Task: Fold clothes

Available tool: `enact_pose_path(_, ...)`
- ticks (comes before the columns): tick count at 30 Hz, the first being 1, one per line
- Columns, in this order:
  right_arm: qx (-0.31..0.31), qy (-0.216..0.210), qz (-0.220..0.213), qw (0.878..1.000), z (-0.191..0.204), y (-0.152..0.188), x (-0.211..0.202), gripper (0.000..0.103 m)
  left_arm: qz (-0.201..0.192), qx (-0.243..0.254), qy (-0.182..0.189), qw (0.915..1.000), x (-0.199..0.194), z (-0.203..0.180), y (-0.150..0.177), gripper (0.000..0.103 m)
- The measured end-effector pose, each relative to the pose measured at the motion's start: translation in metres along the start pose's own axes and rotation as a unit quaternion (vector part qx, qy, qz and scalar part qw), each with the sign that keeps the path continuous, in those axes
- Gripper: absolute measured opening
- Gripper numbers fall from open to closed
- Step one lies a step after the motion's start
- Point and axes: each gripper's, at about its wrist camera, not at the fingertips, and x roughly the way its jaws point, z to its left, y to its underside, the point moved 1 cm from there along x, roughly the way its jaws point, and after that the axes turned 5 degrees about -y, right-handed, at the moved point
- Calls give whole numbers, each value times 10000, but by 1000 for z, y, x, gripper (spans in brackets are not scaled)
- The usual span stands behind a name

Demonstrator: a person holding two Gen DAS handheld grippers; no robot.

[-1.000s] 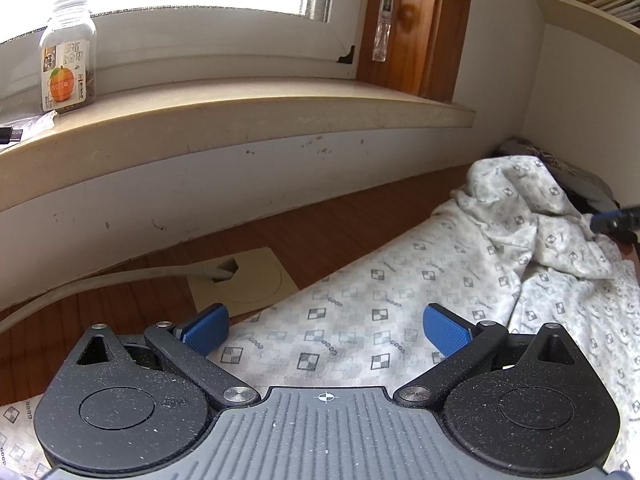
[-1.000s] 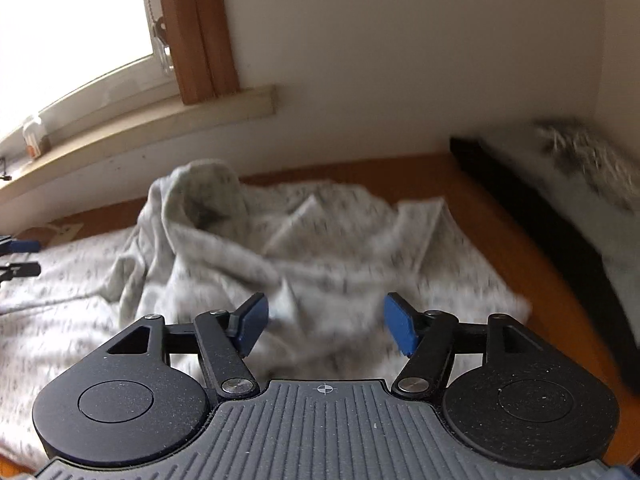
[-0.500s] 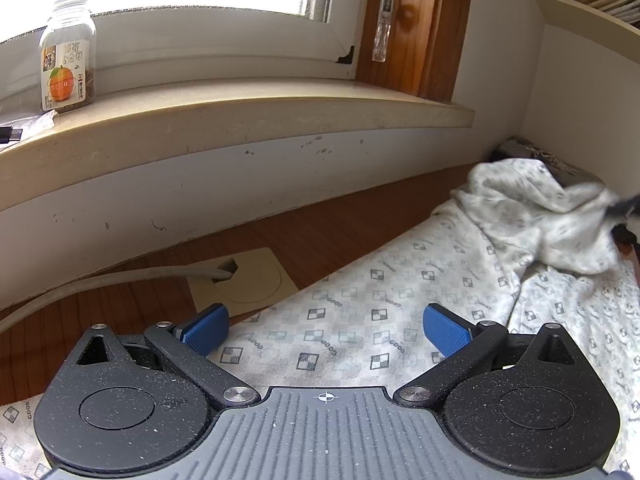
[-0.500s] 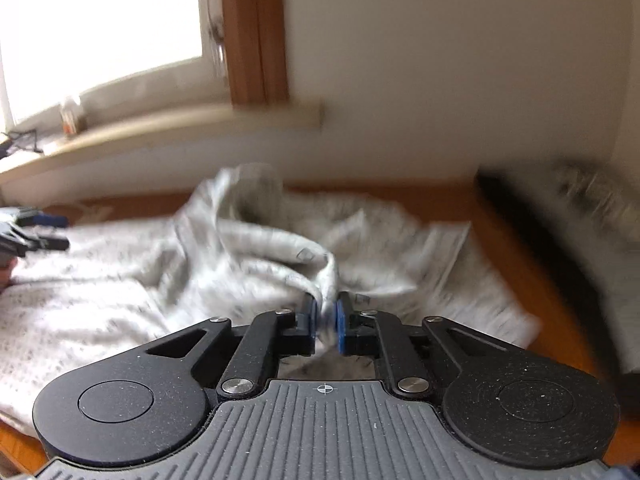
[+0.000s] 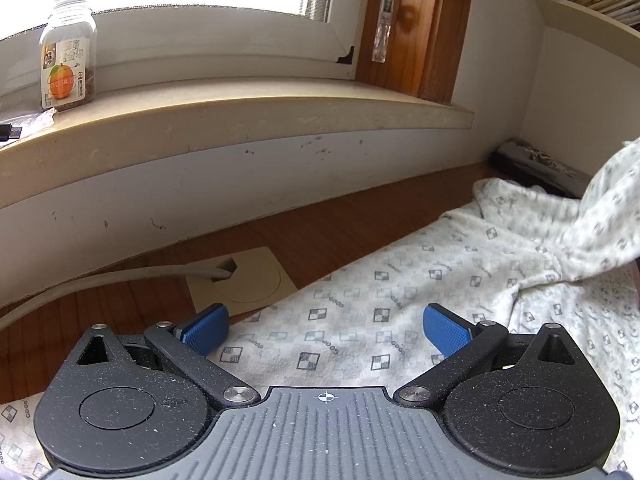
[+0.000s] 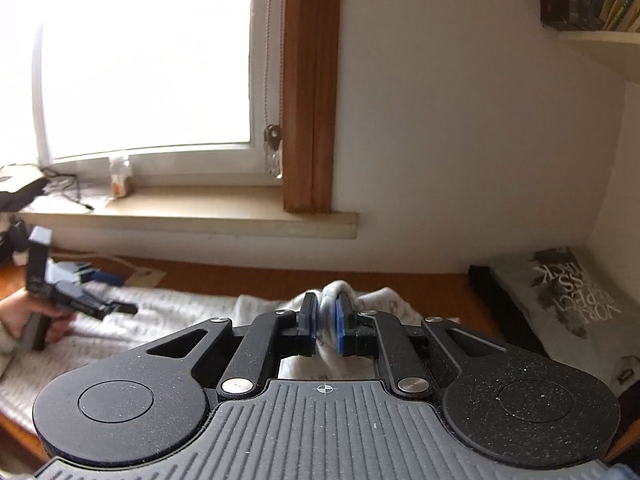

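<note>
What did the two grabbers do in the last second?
The right gripper closed on a bunch of the patterned garment and lifted it; that end now hangs raised at the right of the left view. The left gripper stayed open over the flat part. The jar stayed on the windowsill.

We see the garment point(image 5: 360, 320) spread on the wooden table point(image 5: 360, 232), its right part lifted up, with the cable plate point(image 5: 248, 280) just beyond its far edge. Behind the table runs the windowsill point(image 5: 240, 108), with the jar point(image 5: 68, 56) standing at its left end. At the table's far right lies a book point(image 6: 560, 292), beneath the shelf point(image 6: 600, 40).
</note>
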Motion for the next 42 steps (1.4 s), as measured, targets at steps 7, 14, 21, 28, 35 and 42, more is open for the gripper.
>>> enact_pose_path(7,-7,-105,-565,9983,13,-26,54,9,14,-21,15,10000,1,1,-1,103)
enact_pose_path(14,-250,-354,-462,9980,37,-46,110,14,11,-16,6,10000,1,1,-1,103)
enact_pose_path(21,117,80,-200,9997,2,-10,109,36,15,-1,3,10000,2,0,-1,103)
enact_pose_path(28,204,317,416,9984,-24,41,92,53,19,-10,1,10000,1,0,0,103)
enact_pose_path(35,-163,-81,850,9962,3,69,95,64,19,-4,1,10000,2,1,0,103)
enact_pose_path(42,-208,-218,865,9958,14,73,111,70,16,-12,-4,10000,1,1,0,103)
